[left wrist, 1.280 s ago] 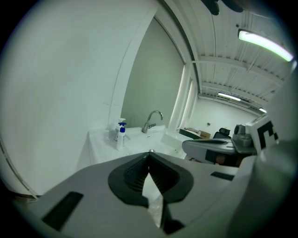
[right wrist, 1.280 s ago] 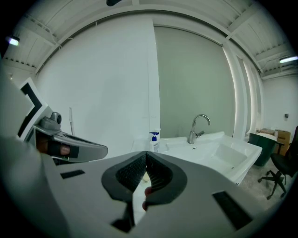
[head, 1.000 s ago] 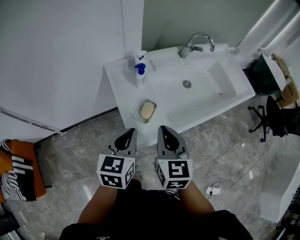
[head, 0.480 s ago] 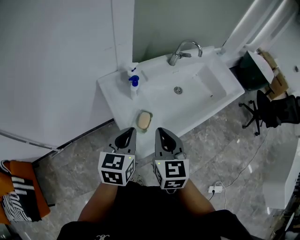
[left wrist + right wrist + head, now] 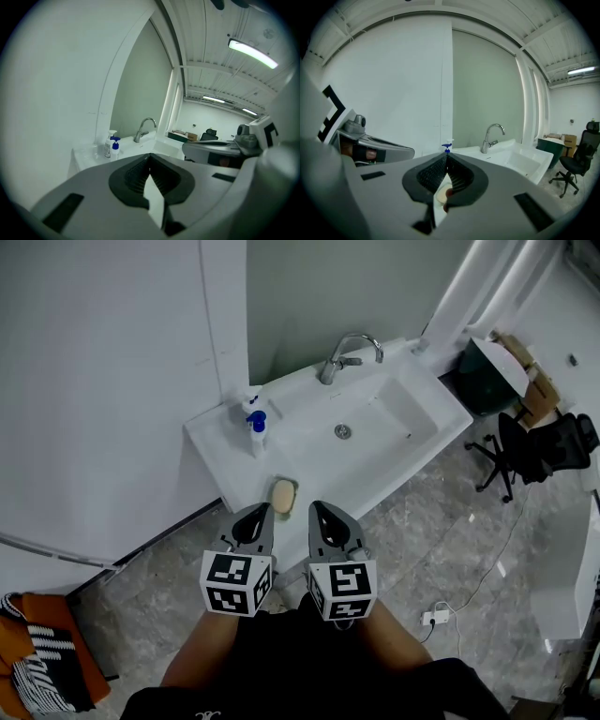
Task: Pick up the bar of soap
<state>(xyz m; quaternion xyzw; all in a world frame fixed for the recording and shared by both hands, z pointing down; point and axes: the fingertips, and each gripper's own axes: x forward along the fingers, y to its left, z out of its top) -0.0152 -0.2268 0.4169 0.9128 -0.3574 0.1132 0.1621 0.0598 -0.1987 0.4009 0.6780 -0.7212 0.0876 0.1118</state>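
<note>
Just beyond the closed, empty left gripper (image 5: 257, 513) and right gripper (image 5: 322, 513), bar of soap (image 5: 283, 495), long axis front-to-back.

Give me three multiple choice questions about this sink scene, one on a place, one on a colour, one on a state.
1. Where is the bar of soap?
A: on the sink counter, left of the basin
B: on the floor
C: on the office chair

2. What colour is the pump bottle top?
A: red
B: blue
C: green

3. How do the jaws of the right gripper stand?
A: wide open
B: closed on the soap
C: closed together, empty

Answers: A, the soap lies near the counter's front edge; B, the pump head is blue; C, the right gripper view shows the jaws meeting, with the soap beyond them.
</note>
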